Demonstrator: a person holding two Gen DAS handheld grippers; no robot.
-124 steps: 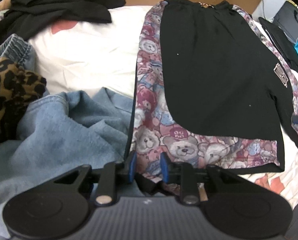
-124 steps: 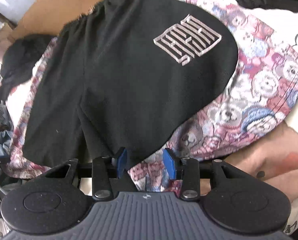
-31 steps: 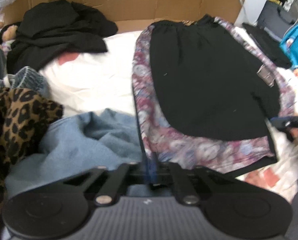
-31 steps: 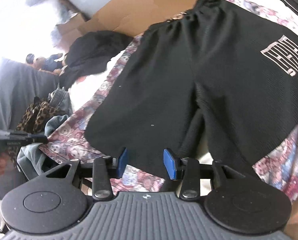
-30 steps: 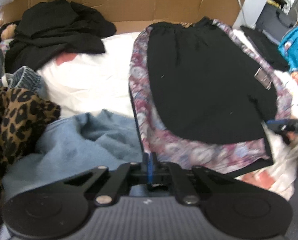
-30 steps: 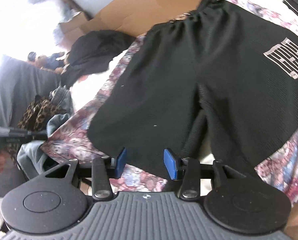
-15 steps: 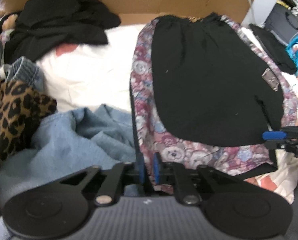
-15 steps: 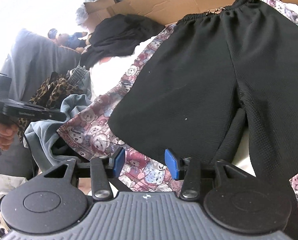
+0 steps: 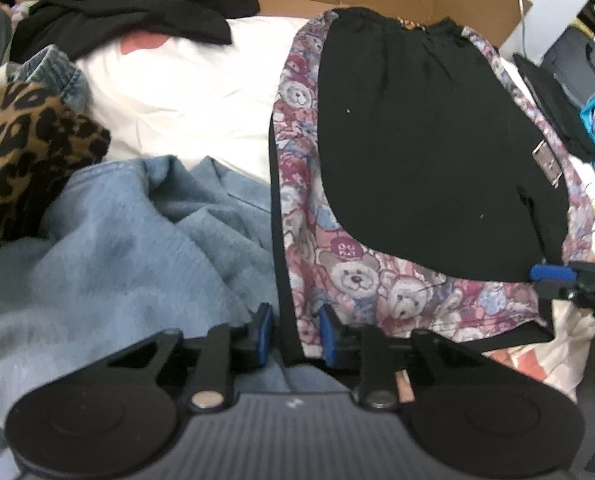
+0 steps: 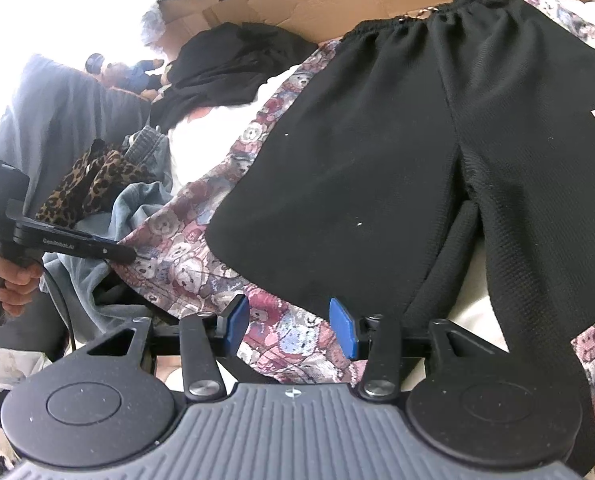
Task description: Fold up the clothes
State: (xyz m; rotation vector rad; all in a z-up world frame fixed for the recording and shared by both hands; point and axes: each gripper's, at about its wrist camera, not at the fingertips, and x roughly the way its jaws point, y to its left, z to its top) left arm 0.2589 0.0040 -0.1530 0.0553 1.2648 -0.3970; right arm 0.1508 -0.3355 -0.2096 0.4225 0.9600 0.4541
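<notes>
Black hand-held gripper [image 9: 291, 334], blue fingertip pads [image 9: 264, 332]

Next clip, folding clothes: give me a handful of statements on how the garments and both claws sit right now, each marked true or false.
1. The black shorts lie on top of the teddy-bear print garment. True.
2. The left claw is clamped shut. False: its blue pads stand apart around the print garment's dark edge.
3. A crumpled light-blue denim garment lies beside the print garment. True.
4. The right claw grips the leopard-print cloth. False: it is open over the print garment's hem.
</notes>
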